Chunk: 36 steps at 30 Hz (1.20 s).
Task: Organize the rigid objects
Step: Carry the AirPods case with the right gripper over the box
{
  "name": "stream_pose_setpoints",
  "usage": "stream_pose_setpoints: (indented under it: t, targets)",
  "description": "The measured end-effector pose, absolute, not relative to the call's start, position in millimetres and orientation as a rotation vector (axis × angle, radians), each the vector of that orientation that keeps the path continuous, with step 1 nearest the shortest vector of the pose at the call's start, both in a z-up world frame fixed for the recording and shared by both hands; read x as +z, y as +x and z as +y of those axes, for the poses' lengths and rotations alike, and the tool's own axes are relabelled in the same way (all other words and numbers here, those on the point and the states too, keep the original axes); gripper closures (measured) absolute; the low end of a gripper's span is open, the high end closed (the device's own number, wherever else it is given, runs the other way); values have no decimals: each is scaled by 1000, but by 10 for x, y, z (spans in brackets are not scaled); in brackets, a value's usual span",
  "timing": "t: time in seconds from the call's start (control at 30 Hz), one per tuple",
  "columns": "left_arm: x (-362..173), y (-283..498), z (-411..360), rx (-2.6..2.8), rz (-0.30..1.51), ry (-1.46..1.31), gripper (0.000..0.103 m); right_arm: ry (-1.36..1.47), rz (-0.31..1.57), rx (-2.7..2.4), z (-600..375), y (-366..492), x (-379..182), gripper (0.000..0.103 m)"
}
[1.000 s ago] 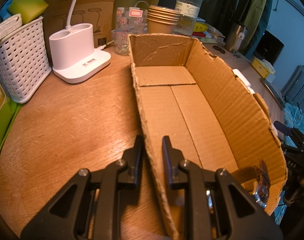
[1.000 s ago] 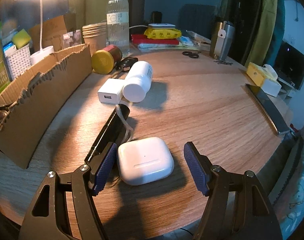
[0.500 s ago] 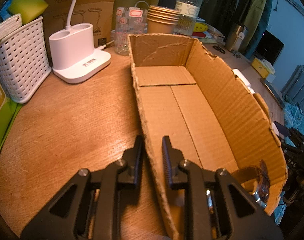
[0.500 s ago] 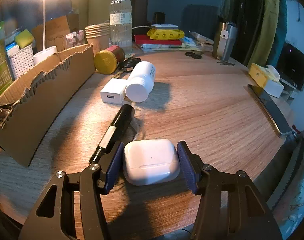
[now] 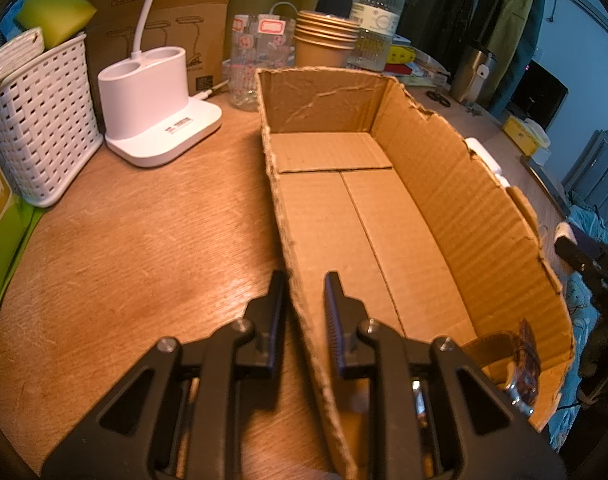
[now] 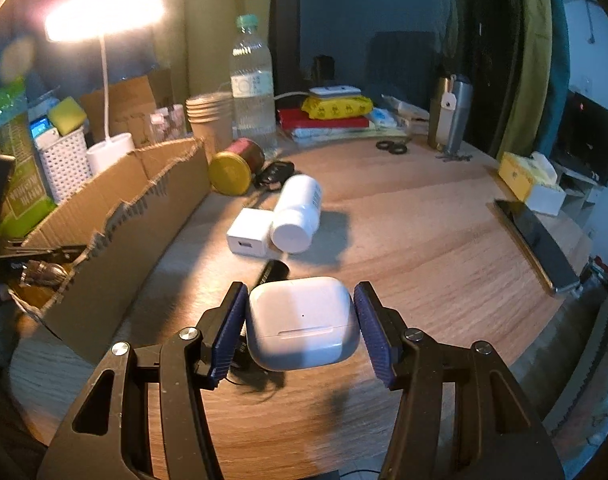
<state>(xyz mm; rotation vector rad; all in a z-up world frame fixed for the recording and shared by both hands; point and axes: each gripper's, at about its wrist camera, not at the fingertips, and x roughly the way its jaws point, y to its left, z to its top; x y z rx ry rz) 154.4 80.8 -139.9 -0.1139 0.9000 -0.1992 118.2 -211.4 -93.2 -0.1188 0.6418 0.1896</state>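
Note:
My left gripper (image 5: 302, 312) is shut on the near left wall of an open cardboard box (image 5: 456, 200), one finger outside and one inside. A brown-strapped wristwatch (image 5: 522, 364) lies in the box's near right corner. My right gripper (image 6: 302, 320) is shut on a white earbuds case (image 6: 302, 322) and holds it above the wooden table (image 6: 424, 240). A black flashlight (image 6: 270, 272) lies just behind the case. A white charger cube (image 6: 248, 238) and a white pill bottle (image 6: 298, 212) lie further back, beside the box (image 6: 136, 216).
A yellow-lidded tin (image 6: 234, 166) and a dark key fob (image 6: 274, 172) lie near the box's far end. A white lamp base (image 5: 156, 108), a white basket (image 5: 40, 128), paper cups (image 5: 324, 40) and a water bottle (image 5: 376, 16) stand behind. A phone (image 6: 534, 240) lies at the right edge.
My right gripper closed on the earbuds case and lifted it off the table. My left gripper has stayed clamped on the box wall.

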Motion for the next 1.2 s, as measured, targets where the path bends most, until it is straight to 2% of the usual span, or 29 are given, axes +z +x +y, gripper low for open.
stream_pose_setpoints:
  t: [1.2]
  targets:
    - [-1398, 1543, 807, -199, 900, -114, 82, -176, 526, 405, -1292, 1112, -551, 45]
